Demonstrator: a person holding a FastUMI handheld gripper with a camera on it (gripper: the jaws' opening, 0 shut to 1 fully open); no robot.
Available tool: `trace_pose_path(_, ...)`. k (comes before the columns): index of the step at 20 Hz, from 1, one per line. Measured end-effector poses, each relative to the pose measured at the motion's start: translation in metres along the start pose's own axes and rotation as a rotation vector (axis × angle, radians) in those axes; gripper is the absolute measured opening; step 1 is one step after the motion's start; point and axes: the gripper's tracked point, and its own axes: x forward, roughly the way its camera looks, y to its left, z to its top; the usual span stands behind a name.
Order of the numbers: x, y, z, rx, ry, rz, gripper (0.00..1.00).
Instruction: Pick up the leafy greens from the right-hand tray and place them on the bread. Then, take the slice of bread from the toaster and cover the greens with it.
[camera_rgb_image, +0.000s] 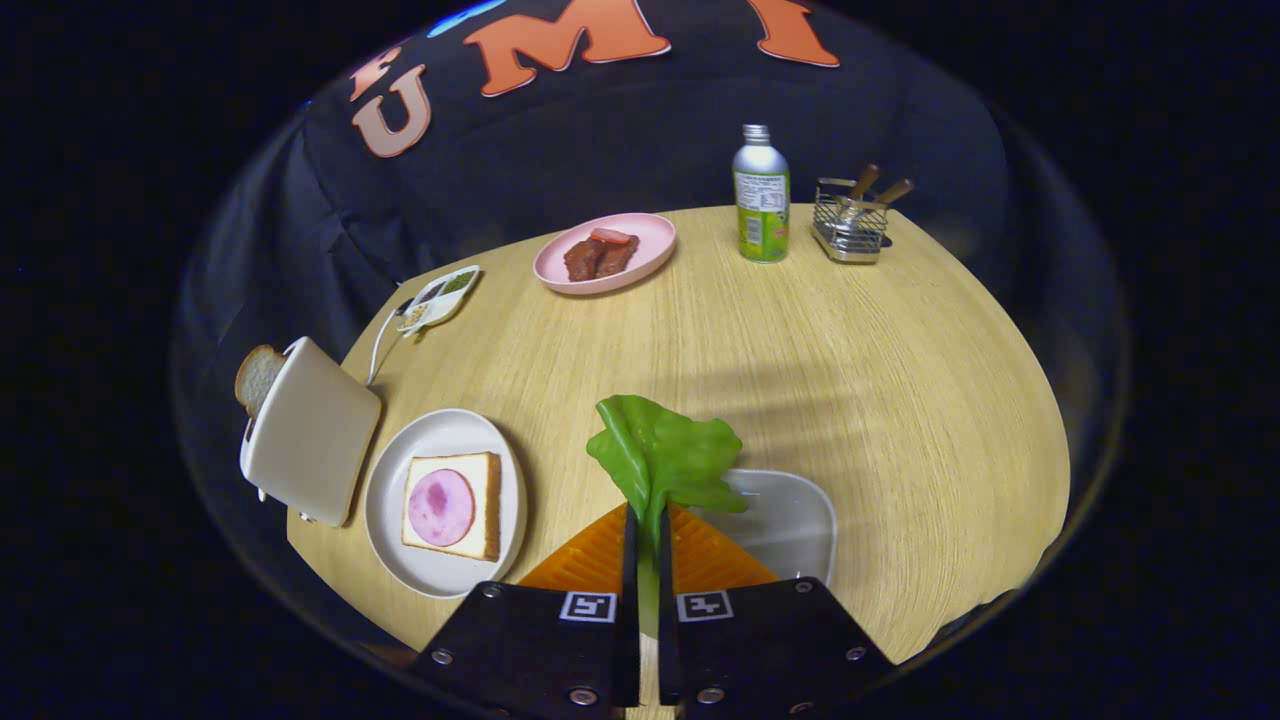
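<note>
The gripper (647, 545) has its fingers clenched on the stem of the leafy greens (664, 455), leaf standing free above the tray (795, 520) so nothing drags. The target bread (455, 505), topped with ham, waits on its plate (395, 480) just left, by the toaster (310, 440).

My gripper (647, 545) is clamped on the greens (665, 455), leaf sticking up ahead of the fingers. I see open table (850, 370) ahead and right. The plate (440, 575) with bread (452, 505) sits close left; nothing stands between. The toaster (310, 445) crowds its far side. The bottle (761, 195) and wire rack (850, 225) are well back.
</note>
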Motion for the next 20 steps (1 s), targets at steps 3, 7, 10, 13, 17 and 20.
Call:
trace_pose_path(3, -0.002, 0.035, 0.004, -0.042, -0.003, 0.069, 0.08)
trace_pose_path(7, -0.003, 0.073, 0.011, -0.065, -0.019, 0.144, 0.08)
trace_pose_path(10, 0.001, 0.092, 0.01, -0.074, -0.009, 0.179, 0.08)
trace_pose_path(13, 0.008, 0.107, 0.007, -0.079, 0.011, 0.203, 0.08)
trace_pose_path(17, 0.017, 0.128, 0.004, -0.08, 0.033, 0.23, 0.08)
trace_pose_path(20, 0.025, 0.14, -0.001, -0.087, 0.056, 0.243, 0.08)
